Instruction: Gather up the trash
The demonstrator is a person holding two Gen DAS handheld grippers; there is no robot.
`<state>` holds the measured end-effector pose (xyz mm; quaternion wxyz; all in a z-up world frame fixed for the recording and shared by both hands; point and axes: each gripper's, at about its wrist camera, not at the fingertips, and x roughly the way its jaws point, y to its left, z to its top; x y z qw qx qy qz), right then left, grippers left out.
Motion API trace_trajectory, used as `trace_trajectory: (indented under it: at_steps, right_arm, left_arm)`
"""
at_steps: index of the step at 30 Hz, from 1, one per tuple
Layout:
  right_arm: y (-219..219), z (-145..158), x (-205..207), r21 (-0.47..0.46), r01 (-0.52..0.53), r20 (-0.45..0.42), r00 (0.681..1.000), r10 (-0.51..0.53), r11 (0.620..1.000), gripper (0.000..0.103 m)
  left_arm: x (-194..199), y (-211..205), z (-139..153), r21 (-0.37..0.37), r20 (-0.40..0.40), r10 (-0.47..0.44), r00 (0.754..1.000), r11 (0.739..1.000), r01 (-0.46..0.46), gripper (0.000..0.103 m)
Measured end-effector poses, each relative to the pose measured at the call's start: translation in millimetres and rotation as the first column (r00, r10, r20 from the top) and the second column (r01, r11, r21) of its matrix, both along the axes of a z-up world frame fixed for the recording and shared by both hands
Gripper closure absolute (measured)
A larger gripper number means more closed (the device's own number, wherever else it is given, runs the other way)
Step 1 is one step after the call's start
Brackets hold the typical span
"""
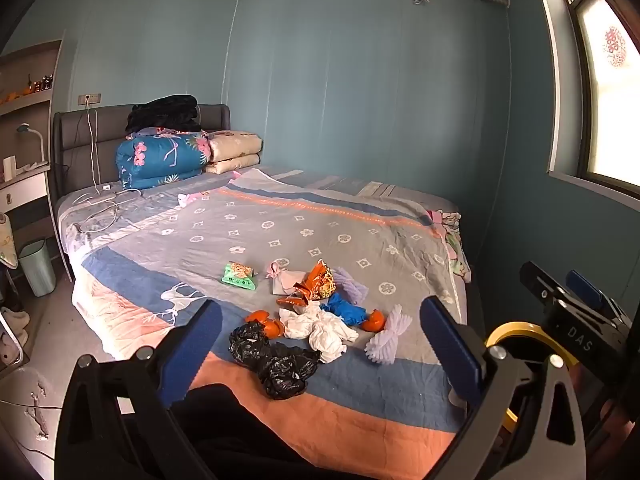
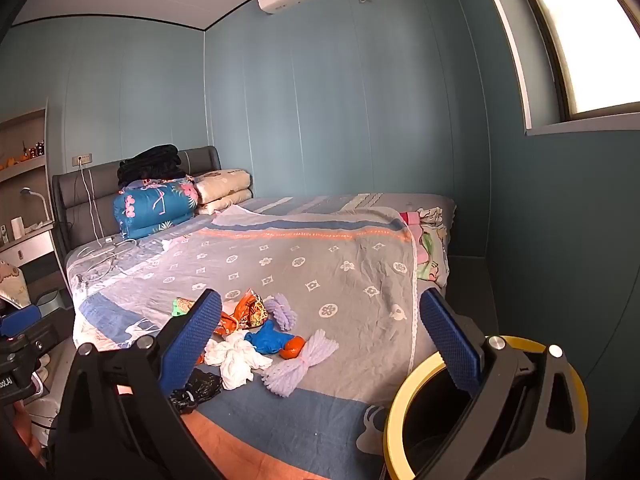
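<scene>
1. Step in hand, as I judge it: the very start of collecting. No trash is picked up yet, and both grippers hang in front of the bed [image 1: 360, 236], above its near end
2. Left gripper [image 1: 320, 344]: jaws wide apart, nothing between the pads. Right gripper [image 2: 320, 340]: also wide apart and empty
3. Where the trash is: in one loose pile on the bedspread near the foot of the bed. Nearest to the left gripper is a crumpled black plastic bag [image 1: 276, 360]; behind it white crumpled paper [image 1: 320, 328], a blue glove or wrapper [image 1: 344, 310], orange peel pieces [image 1: 266, 326] and an orange snack wrapper [image 1: 316, 284]
4. A green snack pack [image 1: 239, 276] lies a bit apart, left of the pile. Two pale purple foam nets are also there; one [image 2: 300, 364] lies at the right edge of the pile, the other [image 2: 282, 312] behind it
5. Bin: a yellow-rimmed bin [image 2: 400, 412] stands just beside the right gripper, low in the right wrist view, opening up. Probably it is the place for the trash, but I cannot be sure. Another pale green bin [image 1: 38, 266] stands on the floor by the head of the bed, well apart
6. Next move, my guess: go fwd and down to the nearest item, maybe the black bag or a foam net, put the pads around it, then close. Items are soft and light, so the pads must pinch only the trash, w/o the bedspread under it
7. Risk: the pieces touch each other, so one can drag a neighbour off the bed
</scene>
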<state>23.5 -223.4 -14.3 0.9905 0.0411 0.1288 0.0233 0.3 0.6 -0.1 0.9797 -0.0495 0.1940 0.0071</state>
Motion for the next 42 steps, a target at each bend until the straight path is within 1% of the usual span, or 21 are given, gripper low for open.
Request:
trace_trajectory:
  at_steps: [31,33,42]
  right_arm:
    - [-0.7,-1.0,2.1,-0.002,0.002,-0.002,1.0,-0.002,1.0,0.008]
    - [-1.4,-1.4,2.0,0.0,0.001,-0.001,1.0,-0.001,1.0,0.008]
    - [-1.9,-2.4,2.7,0.001,0.002,-0.004,1.0,-0.002,1.0,0.008]
  left_arm:
    - [0.5,-0.6,-0.1,0.003,-0.004,-0.003,1.0,1.0,0.003,0.007]
    - [0.3,-0.6,-5.6,0.003,-0.004,-0.004,1.0,1.0,0.004,0.007]
    - [-0.4,-0.6,-10.4,0.002,-0.006,-0.004,1.0,1.0,0.004,0.007]
